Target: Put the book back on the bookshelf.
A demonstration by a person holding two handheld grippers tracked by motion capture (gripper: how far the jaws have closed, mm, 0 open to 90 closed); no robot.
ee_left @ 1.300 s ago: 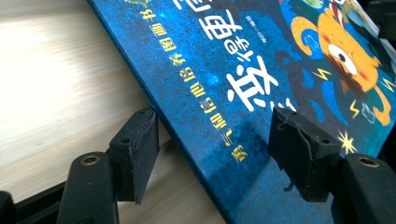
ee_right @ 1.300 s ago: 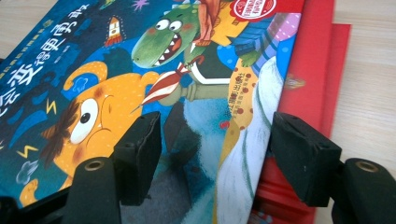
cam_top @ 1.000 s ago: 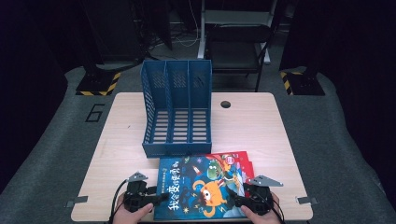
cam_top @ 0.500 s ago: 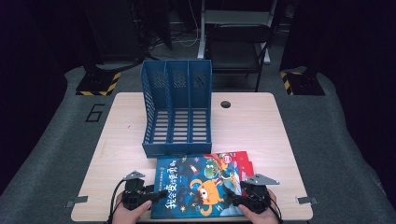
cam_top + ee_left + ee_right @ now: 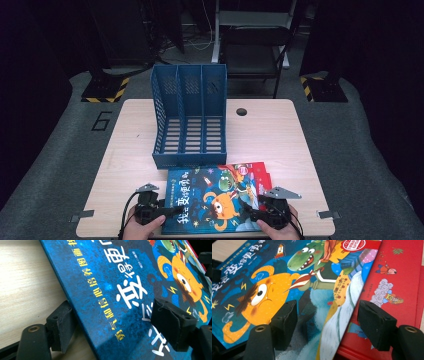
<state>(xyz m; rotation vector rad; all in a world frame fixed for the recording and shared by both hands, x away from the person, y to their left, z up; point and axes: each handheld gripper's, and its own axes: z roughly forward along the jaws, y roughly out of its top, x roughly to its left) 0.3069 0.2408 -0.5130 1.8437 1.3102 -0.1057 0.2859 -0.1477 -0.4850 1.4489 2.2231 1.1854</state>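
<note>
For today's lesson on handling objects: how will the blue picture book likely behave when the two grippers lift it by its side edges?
The blue picture book looks thin and wide, so it may sag between the left gripper and right gripper. Its glossy cover could slip. It lies on the red books, which may shift.

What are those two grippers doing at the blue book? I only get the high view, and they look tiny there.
Observer: In the left gripper view, the left gripper is open, its fingers astride the blue book's edge: one on the table side, one over the cover.
Operator: And the other one?
Observer: The right gripper is open too. One finger hangs over the blue book's cover, the other over a red book lying under it.
</note>
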